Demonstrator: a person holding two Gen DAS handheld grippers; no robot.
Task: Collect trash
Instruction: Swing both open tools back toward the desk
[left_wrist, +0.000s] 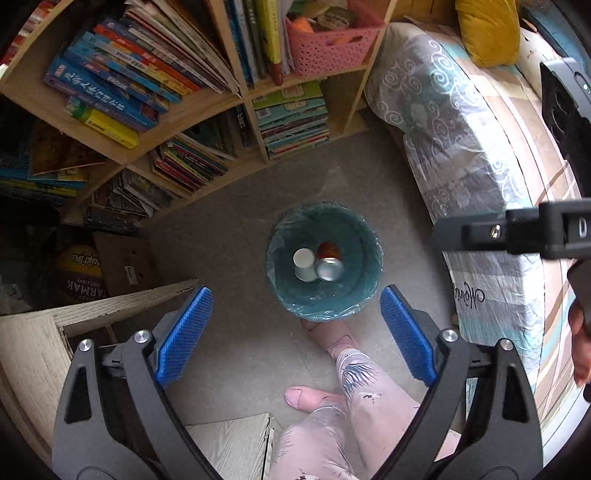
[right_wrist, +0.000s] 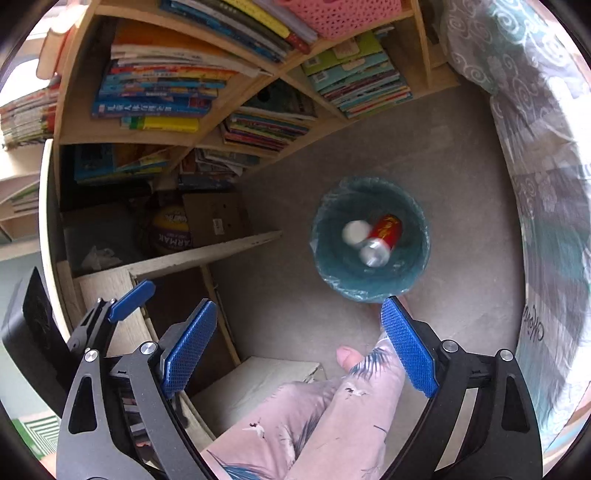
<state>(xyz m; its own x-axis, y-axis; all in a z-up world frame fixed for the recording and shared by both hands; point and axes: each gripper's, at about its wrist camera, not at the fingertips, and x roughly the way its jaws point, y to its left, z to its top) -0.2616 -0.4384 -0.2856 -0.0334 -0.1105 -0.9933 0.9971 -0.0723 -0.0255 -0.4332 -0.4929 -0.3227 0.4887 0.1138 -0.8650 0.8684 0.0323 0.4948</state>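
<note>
A grey floor (left_wrist: 258, 206) runs between a wooden bookshelf (left_wrist: 207, 110) crammed with stacked books and a bed (left_wrist: 461, 147) under a swirl-patterned cover. A pink basket (left_wrist: 328, 48) sits on one shelf, and a basketball (right_wrist: 171, 229) lies beside a cardboard box (right_wrist: 214, 218) low in the corner. On the floor stands a round teal bin (left_wrist: 354, 295) lined with a clear plastic bag — inside lie a red can (right_wrist: 382, 238), silver end up, and a white cup (right_wrist: 355, 232) touching it. The left gripper (left_wrist: 295, 332) hangs above the bin, its blue fingers (left_wrist: 184, 332) spread wide with nothing between them. The right gripper (right_wrist: 299, 343) is equally wide and empty. The person's patterned trouser legs (left_wrist: 354, 413) and a foot (left_wrist: 306, 397) show just below the bin.
</note>
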